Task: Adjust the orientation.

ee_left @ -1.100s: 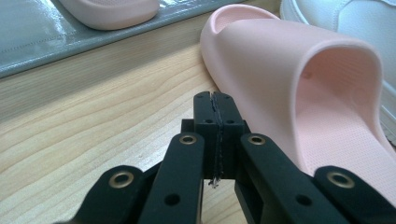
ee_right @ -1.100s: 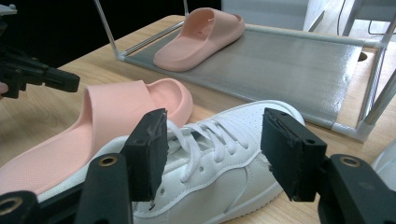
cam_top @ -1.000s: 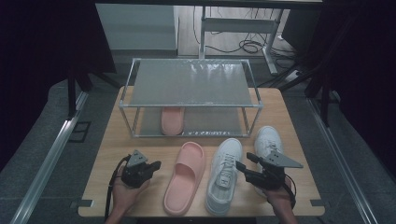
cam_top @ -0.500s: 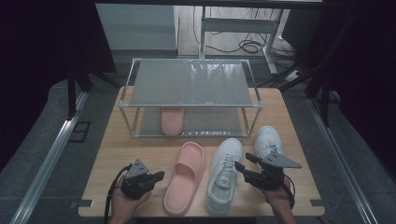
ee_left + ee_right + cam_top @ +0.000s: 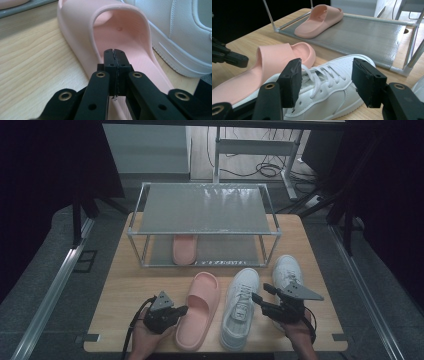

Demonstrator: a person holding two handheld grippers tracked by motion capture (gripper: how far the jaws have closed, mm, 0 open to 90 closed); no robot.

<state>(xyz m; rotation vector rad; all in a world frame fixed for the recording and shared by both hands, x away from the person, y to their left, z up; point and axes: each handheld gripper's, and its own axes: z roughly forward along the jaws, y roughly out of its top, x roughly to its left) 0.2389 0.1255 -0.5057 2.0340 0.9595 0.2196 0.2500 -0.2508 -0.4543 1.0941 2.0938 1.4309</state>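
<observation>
my left hand-held gripper [image 5: 182,310] hung at the heel end of the pink slide [image 5: 199,306] on the desk [image 5: 117,300], its jaws pressed flat together with nothing between them; in the left gripper view the tips [image 5: 114,56] pointed into the slide's footbed [image 5: 130,50], just short of the strap; whether they touched the sole i could not tell; the step, as i judged it, was the approach to that slide, the grasp not yet begun; its mate [image 5: 184,248] already lay on the lower shelf of the rack [image 5: 205,232], so the likely aim was to set this one beside it.

my right hand-held gripper [image 5: 261,296] hung over the near white sneaker [image 5: 241,306], jaws wide and empty; in the right gripper view the pads [image 5: 290,80] stood either side of the laces [image 5: 317,77] without touching; a second sneaker [image 5: 286,271] lay just beside it to the right.

the next move, as i saw it, called for the left jaws to part first, then for one pad to go under the strap or over the slide's side wall before closing; shut as they were, they could only nudge it; the soft foam would likely bend, so a grip near the strap seemed safer.

i could read no brand, label or writing on the slides, the sneakers or the rack.
</observation>
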